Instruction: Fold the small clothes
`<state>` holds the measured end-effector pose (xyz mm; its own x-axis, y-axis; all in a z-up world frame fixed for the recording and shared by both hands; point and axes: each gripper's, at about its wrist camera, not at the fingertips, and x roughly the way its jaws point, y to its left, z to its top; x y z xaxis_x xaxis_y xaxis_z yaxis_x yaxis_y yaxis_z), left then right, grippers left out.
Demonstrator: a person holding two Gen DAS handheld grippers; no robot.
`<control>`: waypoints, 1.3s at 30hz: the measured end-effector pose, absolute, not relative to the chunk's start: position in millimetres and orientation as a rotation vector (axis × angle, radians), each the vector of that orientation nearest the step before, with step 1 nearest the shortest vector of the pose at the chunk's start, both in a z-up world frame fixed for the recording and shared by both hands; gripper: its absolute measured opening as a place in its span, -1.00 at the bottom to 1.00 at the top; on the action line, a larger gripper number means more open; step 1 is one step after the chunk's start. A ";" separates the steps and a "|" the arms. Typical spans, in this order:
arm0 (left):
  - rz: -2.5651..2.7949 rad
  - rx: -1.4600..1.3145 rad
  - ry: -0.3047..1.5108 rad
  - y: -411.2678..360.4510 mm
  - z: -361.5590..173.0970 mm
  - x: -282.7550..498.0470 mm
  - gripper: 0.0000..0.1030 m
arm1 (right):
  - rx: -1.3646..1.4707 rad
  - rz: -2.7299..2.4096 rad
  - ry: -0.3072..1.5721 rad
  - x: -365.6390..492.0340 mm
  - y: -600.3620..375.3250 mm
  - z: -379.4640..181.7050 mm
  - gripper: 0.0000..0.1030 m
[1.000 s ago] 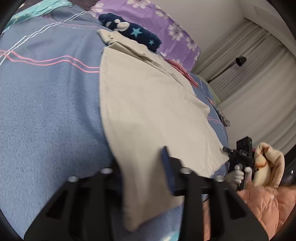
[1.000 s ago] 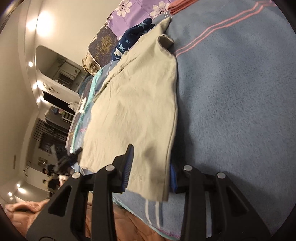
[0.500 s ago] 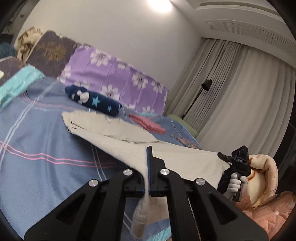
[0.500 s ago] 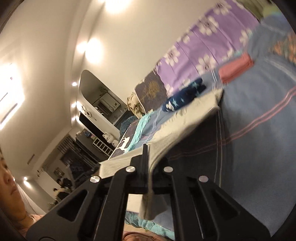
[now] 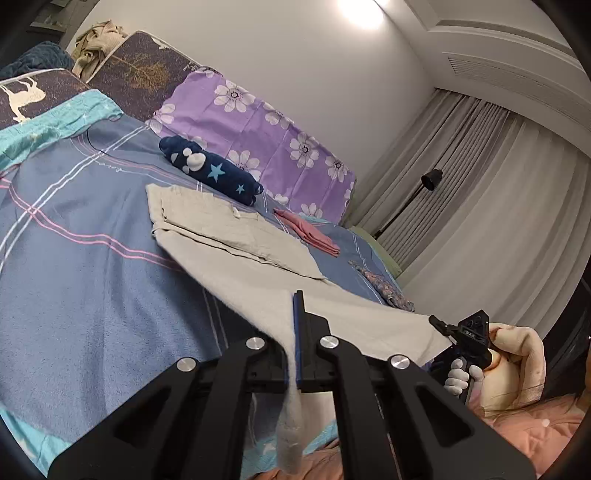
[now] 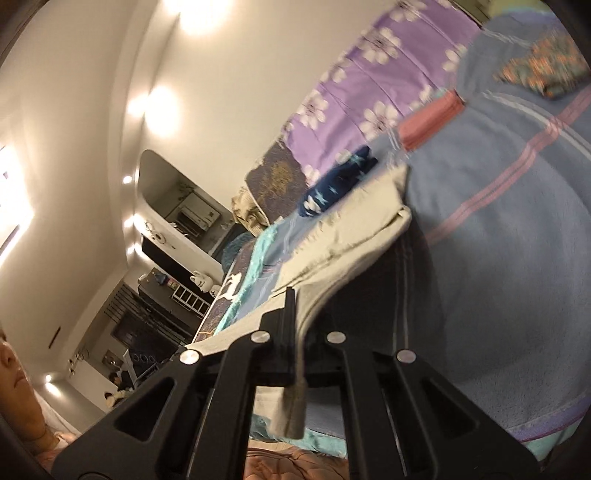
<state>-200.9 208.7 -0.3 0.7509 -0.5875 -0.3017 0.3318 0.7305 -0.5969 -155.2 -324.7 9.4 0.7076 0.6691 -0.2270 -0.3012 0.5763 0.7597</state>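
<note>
Beige garment lifted by its near edge over the bed

Left wrist view: the left gripper (image 5: 297, 325) has its fingers clamped on the beige garment (image 5: 236, 236), whose far end lies on the blue bedspread (image 5: 74, 258). Right wrist view: the right gripper (image 6: 295, 325) pinches the same garment's other corner.

Left wrist view: sharp, evenly lit; one ceiling light (image 5: 356, 14) glares white on the wall. Right wrist view: warmer cast, motion-blurred across the bed (image 6: 517, 258); several wall lights (image 6: 159, 107) blown out. Both: strong fisheye curvature, black vignette at corners. Dark shadow under lifted beige cloth (image 6: 354, 236).
</note>
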 end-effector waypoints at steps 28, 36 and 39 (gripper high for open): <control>-0.356 -0.462 0.619 196.1 25.7 -23.5 -0.97 | 0.688 0.523 0.621 58.1 -322.7 6.0 -0.87; -0.163 -0.554 0.847 224.7 -78.1 93.2 -0.97 | 0.729 0.408 0.874 174.3 -305.4 -83.8 -0.86; -0.154 -0.591 0.881 229.5 -101.5 96.9 -0.97 | 0.757 0.408 0.909 174.7 -306.6 -103.8 -0.86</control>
